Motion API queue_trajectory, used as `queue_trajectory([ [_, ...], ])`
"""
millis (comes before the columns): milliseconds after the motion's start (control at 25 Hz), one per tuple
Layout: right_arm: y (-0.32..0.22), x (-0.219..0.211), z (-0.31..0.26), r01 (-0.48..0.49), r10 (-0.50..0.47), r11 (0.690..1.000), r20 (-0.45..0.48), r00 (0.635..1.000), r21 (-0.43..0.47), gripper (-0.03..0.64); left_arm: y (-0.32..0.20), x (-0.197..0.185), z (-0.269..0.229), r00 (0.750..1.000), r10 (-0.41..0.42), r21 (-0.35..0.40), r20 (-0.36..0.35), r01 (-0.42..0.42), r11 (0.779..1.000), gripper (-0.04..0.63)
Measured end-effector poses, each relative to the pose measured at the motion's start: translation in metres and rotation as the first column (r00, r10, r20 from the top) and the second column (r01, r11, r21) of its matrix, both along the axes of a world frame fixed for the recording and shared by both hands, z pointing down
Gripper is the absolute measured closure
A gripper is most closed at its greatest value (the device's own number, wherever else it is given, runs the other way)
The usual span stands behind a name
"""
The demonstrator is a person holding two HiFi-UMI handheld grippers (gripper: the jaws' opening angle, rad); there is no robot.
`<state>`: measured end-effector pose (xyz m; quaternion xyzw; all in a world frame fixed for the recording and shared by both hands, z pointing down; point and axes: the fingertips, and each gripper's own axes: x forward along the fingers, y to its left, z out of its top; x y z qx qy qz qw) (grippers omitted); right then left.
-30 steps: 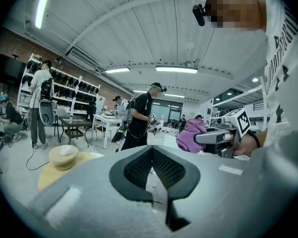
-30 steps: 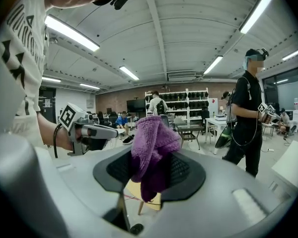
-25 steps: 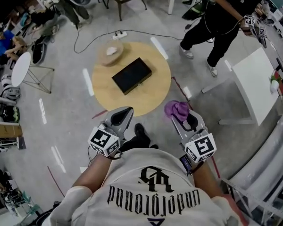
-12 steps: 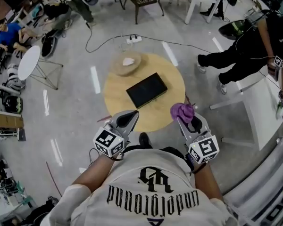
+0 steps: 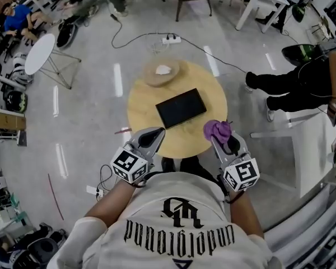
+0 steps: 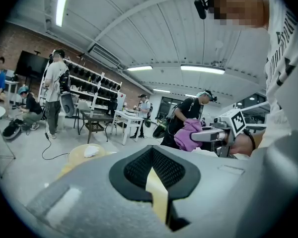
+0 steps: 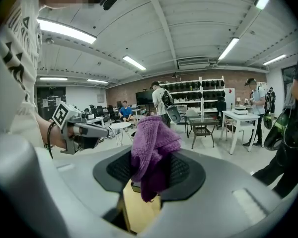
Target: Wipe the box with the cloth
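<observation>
Ahead of the right claw [image 5: 221, 140] — tight on the purple cloth [image 5: 217, 129] — black box [image 5: 181, 107]; left claw [image 5: 153, 134] closed.

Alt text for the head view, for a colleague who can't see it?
The right gripper holds a purple cloth at the near edge of a round table bearing a black box; the shut, empty left gripper hovers beside it.

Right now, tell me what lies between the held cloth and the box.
Only bare tabletop lies between cloth and box, shown in the head view.
</observation>
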<state>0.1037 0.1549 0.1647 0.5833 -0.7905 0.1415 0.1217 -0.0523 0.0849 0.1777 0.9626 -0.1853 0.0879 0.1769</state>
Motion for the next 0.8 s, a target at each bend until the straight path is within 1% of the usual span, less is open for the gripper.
queue_trajectory([
  [200, -0.03, 0.01, 0.023, 0.073, -0.074, 0.996, -0.019, 0.997, -0.054, 0.468, -0.021, -0.001, 0.015, 0.997, -0.076, -0.037, 0.016, 0.076, 0.996, 0.586],
  [400, -0.057, 0.022, 0.053, 0.14, -0.144, 0.982, -0.022, 0.989, -0.123, 0.468, -0.042, 0.004, 0.044, 0.988, -0.146, -0.077, 0.05, 0.15, 0.986, 0.586],
  [640, -0.09, 0.03, 0.107, 0.19, -0.197, 0.959, -0.012, 0.98, -0.208, 0.468, -0.066, 0.009, 0.088, 0.978, -0.179, -0.104, 0.105, 0.19, 0.976, 0.565],
  [800, -0.106, 0.034, 0.146, 0.191, -0.205, 0.945, -0.025, 0.978, -0.266, 0.465, -0.077, 0.004, 0.128, 0.968, -0.195, -0.145, 0.159, 0.218, 0.965, 0.545],
])
